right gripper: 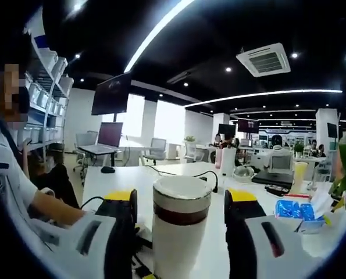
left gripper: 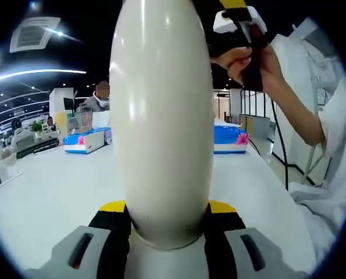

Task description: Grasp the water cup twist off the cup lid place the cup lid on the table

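A tall white water cup (left gripper: 161, 116) stands upright between the jaws of my left gripper (left gripper: 167, 206), which is shut on its lower body. In the right gripper view the same cup shows its white lid (right gripper: 181, 189) above a dark band. My right gripper (right gripper: 181, 203) is open: its jaws flank the lid on both sides, each with a small gap. In the left gripper view the right gripper (left gripper: 239, 23) sits up beside the cup's top, held by a hand (left gripper: 248, 61).
The white table (left gripper: 50, 192) stretches ahead, with two blue boxes (left gripper: 85, 140) (left gripper: 228, 139) on its far side. Blue packets (right gripper: 292, 209), a laptop (right gripper: 277, 174), a pink bottle (right gripper: 219, 157) and a cable (right gripper: 178, 172) lie on the table. A person's sleeve (right gripper: 15, 186) is at the left.
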A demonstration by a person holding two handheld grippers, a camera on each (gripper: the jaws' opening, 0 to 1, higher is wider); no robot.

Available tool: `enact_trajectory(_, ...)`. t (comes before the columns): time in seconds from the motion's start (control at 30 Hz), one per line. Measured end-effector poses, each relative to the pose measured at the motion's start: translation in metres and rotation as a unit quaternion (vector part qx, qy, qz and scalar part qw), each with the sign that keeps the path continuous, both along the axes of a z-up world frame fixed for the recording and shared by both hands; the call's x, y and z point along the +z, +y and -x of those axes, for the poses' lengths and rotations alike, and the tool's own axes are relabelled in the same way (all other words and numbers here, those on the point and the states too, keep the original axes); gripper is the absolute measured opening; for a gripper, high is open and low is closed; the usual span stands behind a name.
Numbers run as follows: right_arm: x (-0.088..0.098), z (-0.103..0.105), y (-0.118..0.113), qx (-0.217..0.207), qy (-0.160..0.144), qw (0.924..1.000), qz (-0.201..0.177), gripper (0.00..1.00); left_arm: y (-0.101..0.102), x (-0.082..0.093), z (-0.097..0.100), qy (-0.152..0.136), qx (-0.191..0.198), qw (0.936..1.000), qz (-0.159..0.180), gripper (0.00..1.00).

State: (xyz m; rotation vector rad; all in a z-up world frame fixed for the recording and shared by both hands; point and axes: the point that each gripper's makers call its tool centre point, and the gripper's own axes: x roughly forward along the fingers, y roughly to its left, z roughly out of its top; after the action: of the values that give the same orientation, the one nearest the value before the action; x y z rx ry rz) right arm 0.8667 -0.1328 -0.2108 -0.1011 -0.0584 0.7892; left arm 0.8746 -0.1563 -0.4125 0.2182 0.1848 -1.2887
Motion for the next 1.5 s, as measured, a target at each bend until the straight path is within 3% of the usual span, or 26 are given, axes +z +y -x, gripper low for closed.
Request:
enact_trajectory(0.1, -0.001, 0.002, 0.002, -0.01, -0.005, 0.9999, 0.013, 0.73, 0.0, 0.0, 0.0, 0.0, 0.0, 1.0, 0.0, 0.51)
enact_trajectory(0.23, 0.002, 0.01, 0.009, -0.022, -0.023, 0.9991, 0.029, 0.91, 0.0, 0.0, 0.001, -0.001, 0.0, 1.0, 0.0, 0.51)
enact_trajectory(0.4, 0.004, 0.014, 0.012, -0.048, -0.039, 0.9971, 0.044, 0.95, 0.0, 0.0, 0.001, -0.001, 0.0, 1.0, 0.0, 0.51)
enact_trajectory(0.47, 0.011, 0.014, 0.009, -0.073, -0.057, 0.995, 0.038, 0.95, -0.001, 0.0, 0.001, -0.001, -0.001, 1.0, 0.0, 0.51)
enact_trajectory(0.57, 0.018, 0.019, 0.011, -0.104, -0.105, 0.9871, 0.063, 0.95, -0.001, 0.0, 0.001, -0.001, -0.001, 1.0, 0.0, 0.51)
enact_trajectory(0.63, 0.018, 0.019, 0.009, -0.123, -0.117, 0.9834, 0.066, 0.95, -0.001, 0.0, 0.001, 0.0, -0.001, 1.0, 0.0, 0.51)
enact_trajectory(0.83, 0.018, 0.01, 0.001, -0.162, -0.075, 0.9838, -0.018, 0.95, -0.001, 0.0, 0.001, 0.0, -0.002, 1.0, 0.0, 0.51)
enact_trajectory(1.03, 0.015, 0.005, 0.008, -0.213, -0.078, 0.9726, -0.053, 0.95, -0.002, 0.0, 0.001, 0.0, -0.001, 1.0, -0.001, 0.51)
enact_trajectory(1.13, 0.012, 0.006, 0.007, -0.245, -0.057, 0.964, -0.087, 0.95, -0.002, 0.0, 0.001, -0.001, -0.001, 1.0, -0.001, 0.51)
enact_trajectory(1.27, 0.004, 0.001, 0.004, -0.275, -0.053, 0.9563, -0.085, 0.95, -0.002, 0.0, 0.001, -0.001, -0.001, 1.0, -0.002, 0.51)
enact_trajectory(1.5, 0.006, -0.007, 0.0, -0.288, -0.057, 0.9524, -0.082, 0.94, -0.002, 0.0, 0.005, -0.001, -0.002, 1.0, -0.002, 0.51)
